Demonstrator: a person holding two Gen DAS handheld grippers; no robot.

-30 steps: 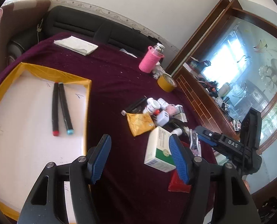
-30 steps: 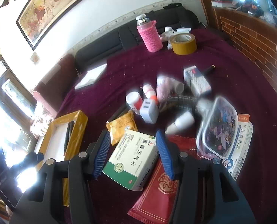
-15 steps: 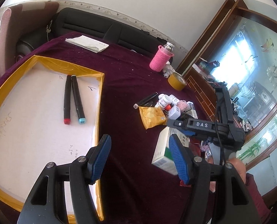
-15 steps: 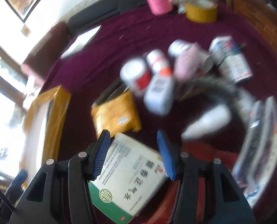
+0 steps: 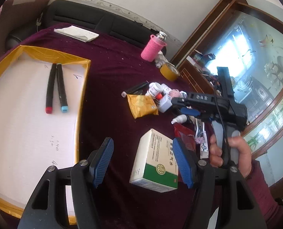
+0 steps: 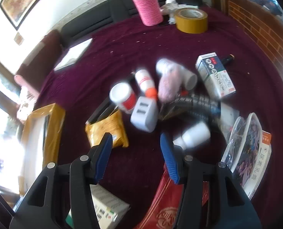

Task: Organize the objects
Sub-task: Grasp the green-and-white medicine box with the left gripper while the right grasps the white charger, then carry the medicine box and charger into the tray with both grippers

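A green and white medicine box (image 5: pixel 156 164) lies on the maroon tablecloth, next to the right finger of my open, empty left gripper (image 5: pixel 144 164). It shows under my right gripper's left arm in the right wrist view (image 6: pixel 105 210). My right gripper (image 6: pixel 136 152) is open and empty above the cloth, near a yellow packet (image 6: pixel 107 131) and a white dropper bottle (image 6: pixel 193 135). A pile of small bottles, a white adapter (image 6: pixel 144 113) and a boxed medicine (image 6: pixel 215 75) lies beyond. The yellow-rimmed white tray (image 5: pixel 27 114) holds two markers (image 5: pixel 56 87).
A pink-sleeved flask (image 6: pixel 148 5) and a yellow tape roll (image 6: pixel 191 20) stand at the far side. A red packet (image 6: pixel 166 206) and a plastic pouch (image 6: pixel 244 148) lie at the near right. Folded paper (image 5: pixel 76 33) lies at the back, by a black sofa.
My right gripper has moved forward past the green and white box, which now lies behind its fingers. My left gripper has shifted so the box sits by its right finger.
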